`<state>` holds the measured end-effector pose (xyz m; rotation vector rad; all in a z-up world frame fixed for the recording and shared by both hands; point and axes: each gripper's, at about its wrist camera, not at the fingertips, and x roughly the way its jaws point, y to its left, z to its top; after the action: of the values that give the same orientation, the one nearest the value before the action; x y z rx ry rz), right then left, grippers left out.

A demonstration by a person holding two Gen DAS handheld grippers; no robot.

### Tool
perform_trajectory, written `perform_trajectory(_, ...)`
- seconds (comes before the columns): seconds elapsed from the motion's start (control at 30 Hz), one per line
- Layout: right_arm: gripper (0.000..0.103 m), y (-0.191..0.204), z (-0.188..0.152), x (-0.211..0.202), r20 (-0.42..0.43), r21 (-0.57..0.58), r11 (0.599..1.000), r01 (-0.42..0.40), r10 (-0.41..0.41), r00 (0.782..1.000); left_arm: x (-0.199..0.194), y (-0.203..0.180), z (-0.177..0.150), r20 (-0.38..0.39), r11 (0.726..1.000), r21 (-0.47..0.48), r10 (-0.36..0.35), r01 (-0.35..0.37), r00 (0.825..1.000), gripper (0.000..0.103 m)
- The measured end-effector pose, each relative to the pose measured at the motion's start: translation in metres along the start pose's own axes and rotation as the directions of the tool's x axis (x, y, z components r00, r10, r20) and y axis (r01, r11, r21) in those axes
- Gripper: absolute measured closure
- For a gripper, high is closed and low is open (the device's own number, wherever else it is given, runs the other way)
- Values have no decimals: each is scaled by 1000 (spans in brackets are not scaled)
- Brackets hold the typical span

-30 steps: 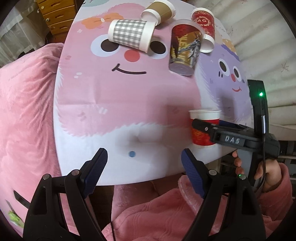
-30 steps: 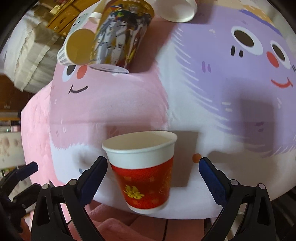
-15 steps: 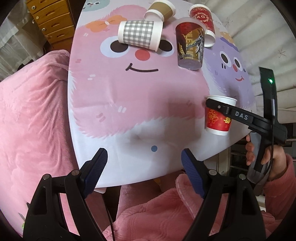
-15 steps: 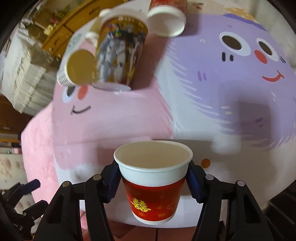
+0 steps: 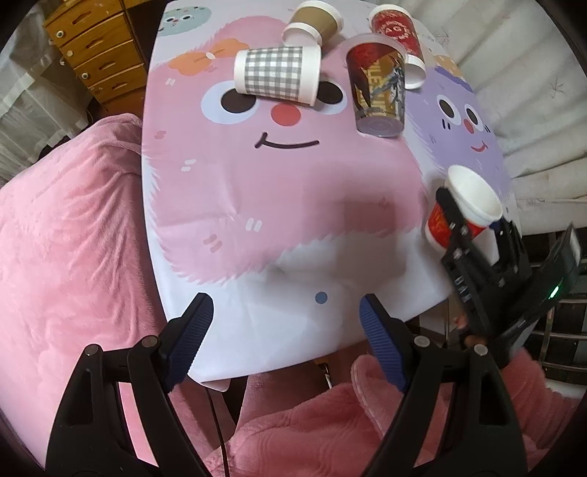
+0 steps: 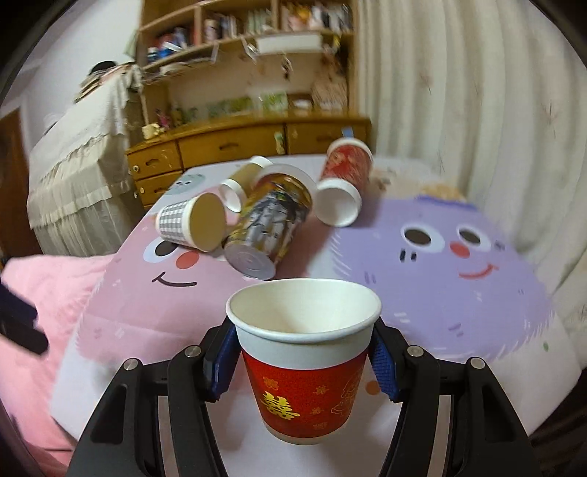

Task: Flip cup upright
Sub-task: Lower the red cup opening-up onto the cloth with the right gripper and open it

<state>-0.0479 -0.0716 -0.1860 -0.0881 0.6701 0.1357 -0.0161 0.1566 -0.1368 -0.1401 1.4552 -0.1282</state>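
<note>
- My right gripper (image 6: 304, 361) is clamped on the red cup (image 6: 306, 363), blue pads pressed against both sides just under its white band; a second ago those jaws stood wide apart with the cup standing between them.
- The cup is mouth-up, and from my left camera it (image 5: 464, 212) now leans a little and looks raised off the tablecloth (image 5: 279, 205) near its right edge, where earlier it stood flat.
- My left gripper (image 5: 282, 337) holds nothing, jaws spread wide as before, hovering over the near edge of the tablecloth above a pink blanket (image 5: 66, 238).
- My right camera has tipped up: it now takes in the wooden shelves (image 6: 249, 55) and the curtain (image 6: 477, 110) instead of looking down at the cloth.
- Farther off, unmoved, lie a picture-printed cup (image 6: 269, 224), a checked cup (image 6: 187, 222), a brown cup (image 5: 315, 22) and another red cup (image 6: 343, 181), all on their sides.
</note>
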Motion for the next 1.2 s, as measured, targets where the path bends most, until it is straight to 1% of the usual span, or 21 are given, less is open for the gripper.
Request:
perform_trajectory(0.1, 40, 19, -12, 1, 50, -63, 997, 42, -39, 998, -4, 3, 0, 14, 1000, 0, 7, -7, 1000, 23)
perform_trajectory(0.2, 40, 25, -19, 1, 73, -64, 997, 41, -36, 997, -7, 6, 0, 29, 1000, -7, 0, 0, 1000, 23)
perform_trajectory(0.3, 39, 31, -26, 4, 61, -64, 997, 32, -28, 998, -10, 8, 0, 41, 1000, -16, -12, 13, 999, 23)
perform_trajectory(0.43, 37, 24, -32, 7, 2, -54, 999, 4, -4, 1000, -9, 5, 1, 43, 999, -28, -30, 31, 999, 23)
perform_trajectory(0.53, 30, 15, -37, 6, -46, -53, 999, -12, 10, 999, -6, 2, 3, 37, 998, -49, -48, 50, 998, 23)
perform_trajectory(0.6, 17, 11, -40, 4, -68, -62, 998, -28, 24, 997, -5, 0, 4, 35, 996, -66, -60, 62, 998, 23)
perform_trajectory(0.67, 13, 6, -41, 2, -100, -73, 997, -38, 31, 994, -5, -4, 5, 35, 994, -88, -65, 68, 997, 23)
perform_trajectory(0.77, 12, -2, -37, -1, -172, -86, 992, -94, 78, 982, -4, -11, 5, 13, 990, -113, -78, 79, 997, 23)
perform_trajectory(0.83, 12, -10, -32, -5, -245, -79, 985, -153, 129, 961, -5, -16, 2, 3, 988, -129, -80, 79, 997, 23)
perform_trajectory(0.87, 12, -12, -30, -8, -266, -69, 982, -174, 150, 952, -6, -18, 0, 3, 987, -137, -80, 80, 997, 23)
perform_trajectory(0.9, 11, -17, -28, -14, -295, -51, 976, -212, 188, 937, -7, -21, -3, 3, 986, -147, -77, 76, 997, 23)
perform_trajectory(0.97, 10, -22, -22, -24, -315, -51, 968, -244, 216, 924, -11, -26, -7, 9, 984, -164, -72, 73, 997, 23)
perform_trajectory(1.0, 8, -24, -18, -33, -320, -76, 962, -263, 226, 920, -13, -28, -8, 15, 983, -167, -71, 73, 997, 23)
perform_trajectory(1.07, 5, -25, -8, -45, -315, -131, 949, -288, 236, 919, -19, -37, -13, 44, 981, -185, -59, 66, 997, 23)
perform_trajectory(1.13, 5, -28, 2, -57, -317, -182, 930, -320, 253, 914, -24, -43, -16, 71, 977, -204, -46, 59, 996, 23)
perform_trajectory(1.2, 4, -34, 16, -64, -341, -186, 915, -359, 283, 896, -32, -53, -19, 107, 970, -233, -36, 61, 994, 23)
